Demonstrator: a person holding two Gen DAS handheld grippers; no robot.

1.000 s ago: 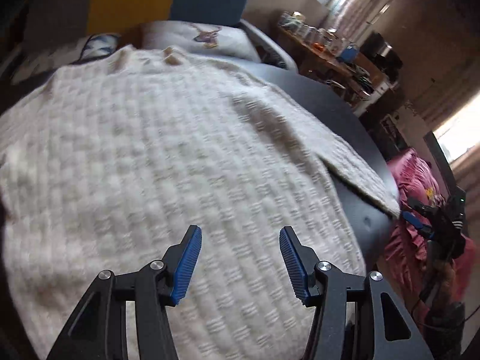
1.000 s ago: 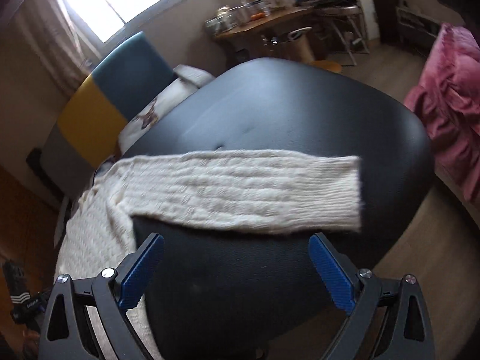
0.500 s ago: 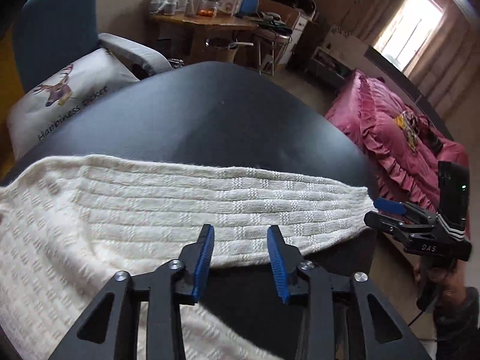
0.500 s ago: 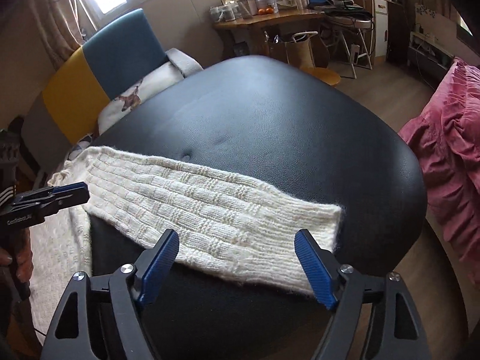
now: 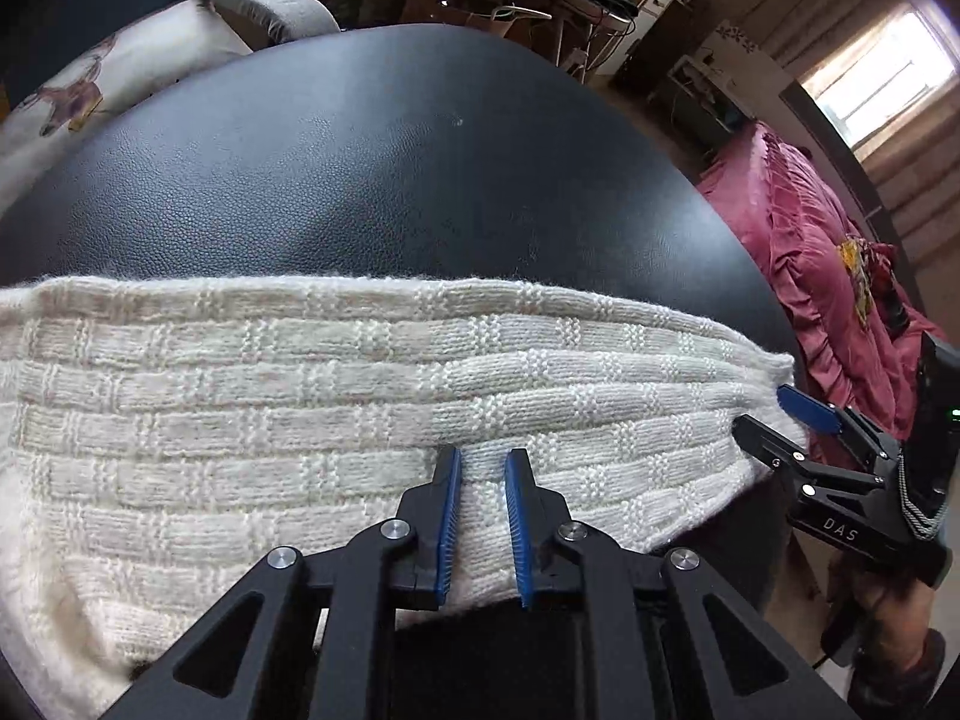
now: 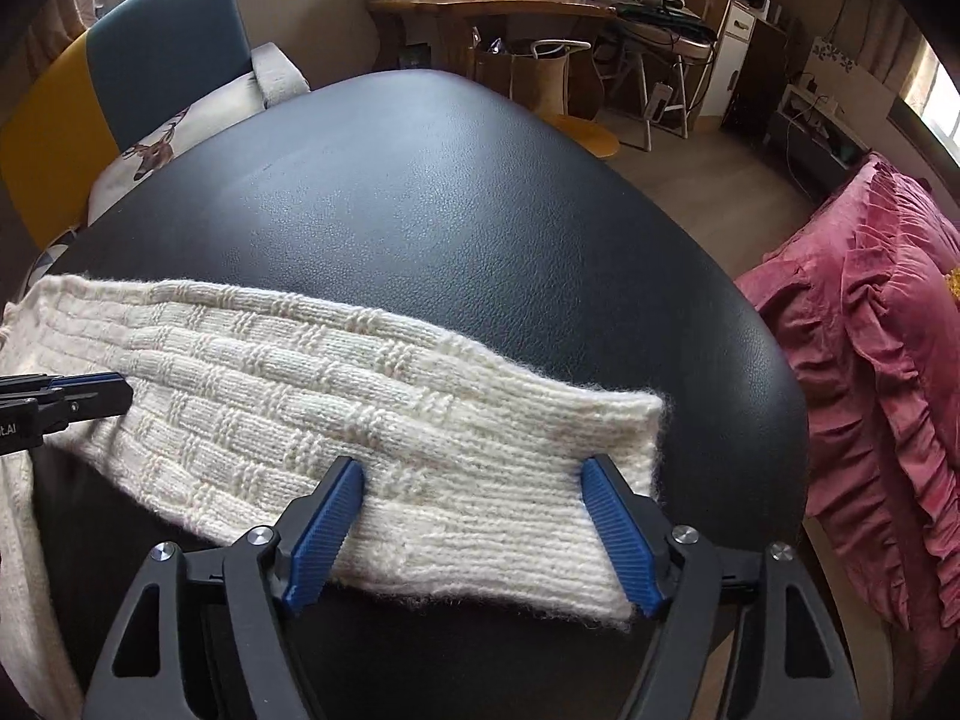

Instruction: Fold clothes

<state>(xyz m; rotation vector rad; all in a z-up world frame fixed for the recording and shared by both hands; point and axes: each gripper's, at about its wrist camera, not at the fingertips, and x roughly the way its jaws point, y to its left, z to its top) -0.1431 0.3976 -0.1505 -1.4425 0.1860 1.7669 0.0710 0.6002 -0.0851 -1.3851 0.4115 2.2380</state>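
A cream knit sweater has its sleeve (image 5: 360, 396) stretched flat across a black leather tabletop (image 5: 390, 168). Its body (image 6: 18, 540) hangs off the left edge. My left gripper (image 5: 483, 462) sits at the sleeve's near edge, about halfway along. Its jaws are drawn close with a pinch of knit between them. The right wrist view shows the left gripper (image 6: 90, 393) from the side at the far left. My right gripper (image 6: 471, 468) is open wide, its blue pads (image 6: 327, 522) straddling the cuff end (image 6: 624, 438). The left wrist view shows the right gripper (image 5: 798, 420) against the cuff.
Pink ruffled bedding (image 6: 870, 360) lies close past the table's right edge. A yellow and blue chair (image 6: 150, 54) holding a deer cushion (image 6: 156, 144) stands behind the table. A cluttered wooden desk (image 6: 492, 0) is at the back. A hand (image 5: 888, 618) holds the right gripper.
My left gripper swung from the sweater's body to the sleeve, and its jaws narrowed onto the knit. My right gripper came down and forward until its open fingers straddle the cuff.
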